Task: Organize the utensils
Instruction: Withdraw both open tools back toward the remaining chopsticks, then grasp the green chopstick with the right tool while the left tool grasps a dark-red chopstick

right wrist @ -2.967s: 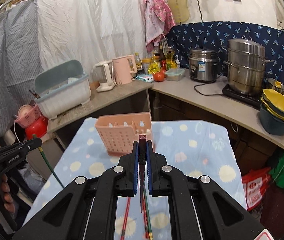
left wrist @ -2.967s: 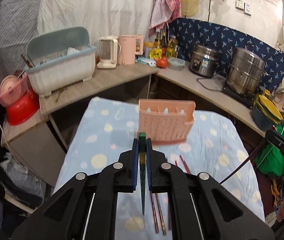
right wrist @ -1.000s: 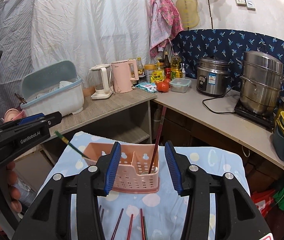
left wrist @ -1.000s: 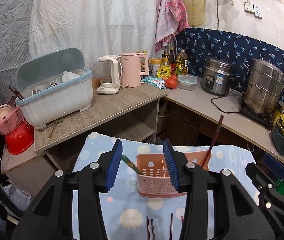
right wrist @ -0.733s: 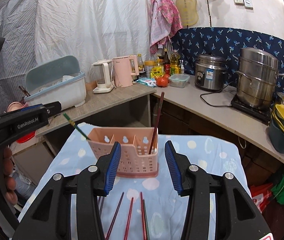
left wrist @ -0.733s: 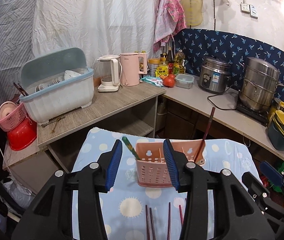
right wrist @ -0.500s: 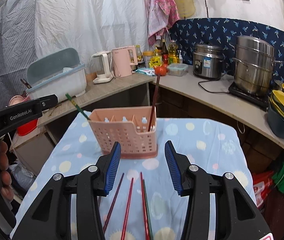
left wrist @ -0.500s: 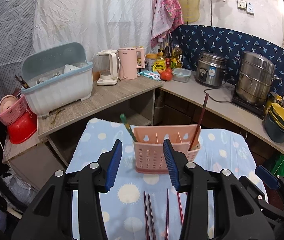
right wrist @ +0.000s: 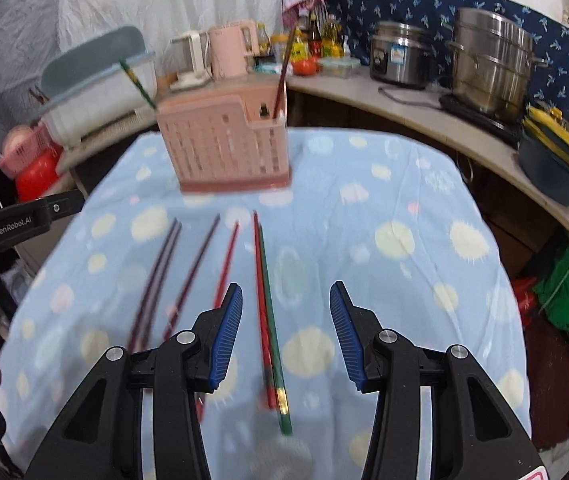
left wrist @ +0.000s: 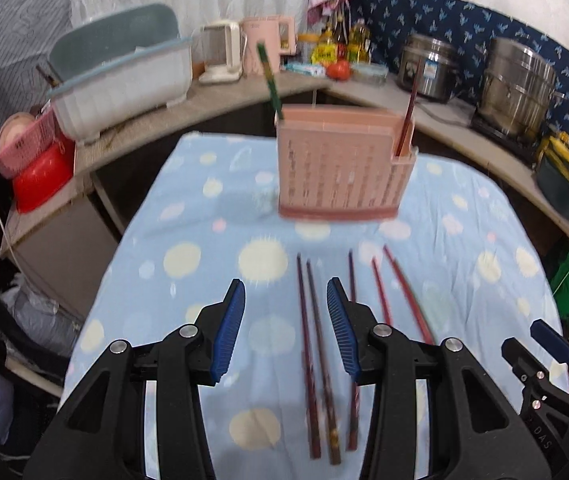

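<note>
Pink utensil caddy [left wrist: 338, 168] stands upright on the dotted blue cloth [left wrist: 204, 240]. Green chopstick [left wrist: 269, 82] leans out of the caddy's left end; dark red chopstick [left wrist: 406, 116] stands in its right end. Loose chopsticks [left wrist: 314, 356] lie on the cloth in front of the caddy. Left gripper [left wrist: 286, 330] spread wide, empty, above two dark ones. Right gripper [right wrist: 282, 332] spread wide, empty, over a red-and-green pair [right wrist: 270, 320].
</note>
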Tool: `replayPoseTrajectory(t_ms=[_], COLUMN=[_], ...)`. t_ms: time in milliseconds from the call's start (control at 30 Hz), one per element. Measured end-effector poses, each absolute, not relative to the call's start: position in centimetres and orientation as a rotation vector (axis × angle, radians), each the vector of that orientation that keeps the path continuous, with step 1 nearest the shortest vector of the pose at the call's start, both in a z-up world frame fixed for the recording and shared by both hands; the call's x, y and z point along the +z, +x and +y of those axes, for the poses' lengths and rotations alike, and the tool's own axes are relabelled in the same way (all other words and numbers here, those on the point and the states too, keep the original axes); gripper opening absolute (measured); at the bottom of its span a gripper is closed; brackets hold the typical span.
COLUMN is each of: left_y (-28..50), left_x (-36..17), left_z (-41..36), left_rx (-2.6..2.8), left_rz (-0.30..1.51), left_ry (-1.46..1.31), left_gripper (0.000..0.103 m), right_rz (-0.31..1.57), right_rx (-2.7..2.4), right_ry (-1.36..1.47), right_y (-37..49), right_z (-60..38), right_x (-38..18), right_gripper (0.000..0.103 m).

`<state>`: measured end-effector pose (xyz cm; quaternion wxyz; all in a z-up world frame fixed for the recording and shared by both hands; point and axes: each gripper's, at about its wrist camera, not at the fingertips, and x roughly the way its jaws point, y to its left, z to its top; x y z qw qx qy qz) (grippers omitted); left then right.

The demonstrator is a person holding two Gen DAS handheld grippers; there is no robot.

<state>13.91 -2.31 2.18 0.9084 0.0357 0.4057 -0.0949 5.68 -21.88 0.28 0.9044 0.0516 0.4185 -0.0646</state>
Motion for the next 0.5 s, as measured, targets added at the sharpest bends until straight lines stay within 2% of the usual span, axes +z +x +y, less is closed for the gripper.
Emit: replayPoseTrajectory(t_ms=[367,500], left_y=[10.1,9.0], left_x=[-5.2,-6.5], left_z=[-0.8,-1.0], left_rx=[-0.193,-0.203], left_rz=[1.002,1.032], left_ry=[0.086,0.103], left_gripper=[0.041,0.041], right_rz=[1.017,1.048], right_rx=[-0.148,-0.144], right_ry=[0.096,0.099], right_y=[2.2,1.6], right_z=[-21.5,-21.3], right_x=[-6.4,-7.5], right_gripper=[0.043,0.037])
